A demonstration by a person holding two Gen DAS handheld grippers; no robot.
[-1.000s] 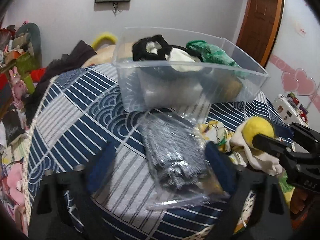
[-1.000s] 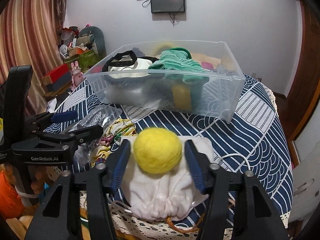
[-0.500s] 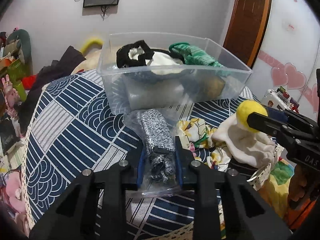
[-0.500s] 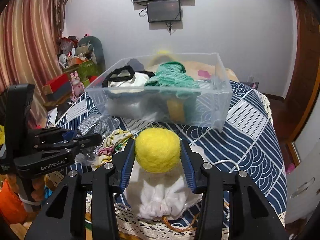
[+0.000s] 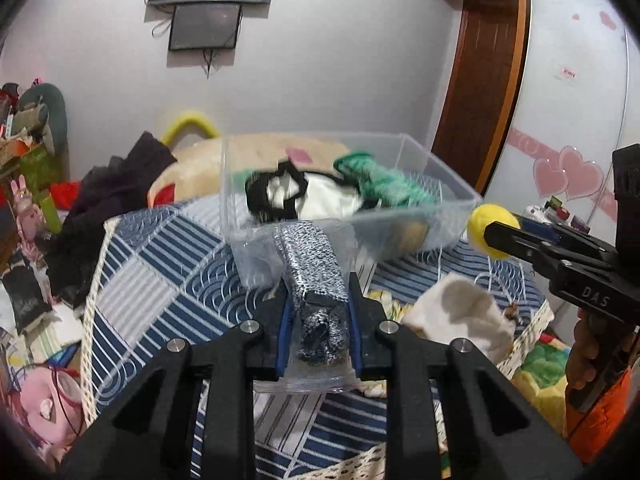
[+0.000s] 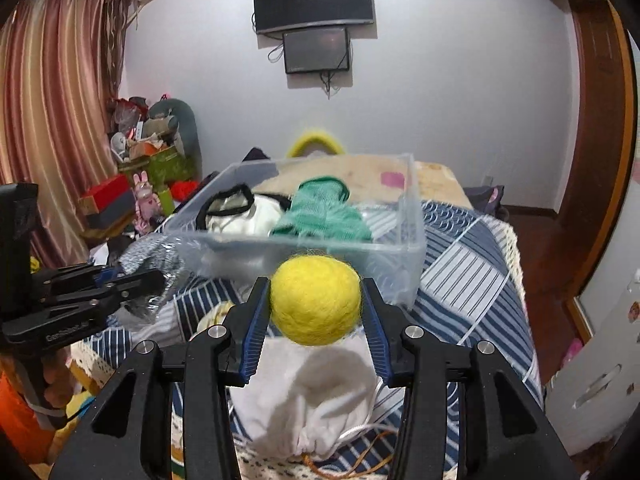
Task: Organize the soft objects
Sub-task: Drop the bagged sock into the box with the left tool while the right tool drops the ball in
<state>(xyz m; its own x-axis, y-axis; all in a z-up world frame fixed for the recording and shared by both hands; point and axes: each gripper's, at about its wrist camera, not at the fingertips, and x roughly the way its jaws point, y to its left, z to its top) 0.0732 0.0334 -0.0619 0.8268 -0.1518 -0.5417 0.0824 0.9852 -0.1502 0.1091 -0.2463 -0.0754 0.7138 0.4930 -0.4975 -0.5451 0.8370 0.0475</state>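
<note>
Clearly the clear plastic bin (image 6: 412, 236) on the patterned bedspread (image 5: 160, 280) already holds a green knit (image 6: 326, 216) and a black-and-white garment (image 5: 292, 196), so both loads arriving together could knock into each other or the rim. The left gripper (image 5: 318, 316) is clamped on a bagged speckled knit (image 5: 314, 264) just before the near wall, and the slick bag could slide out. The right gripper (image 6: 316, 312) pinches a yellow felt ball (image 6: 316, 300), aloft short of the bin, which may squirt free.
</note>
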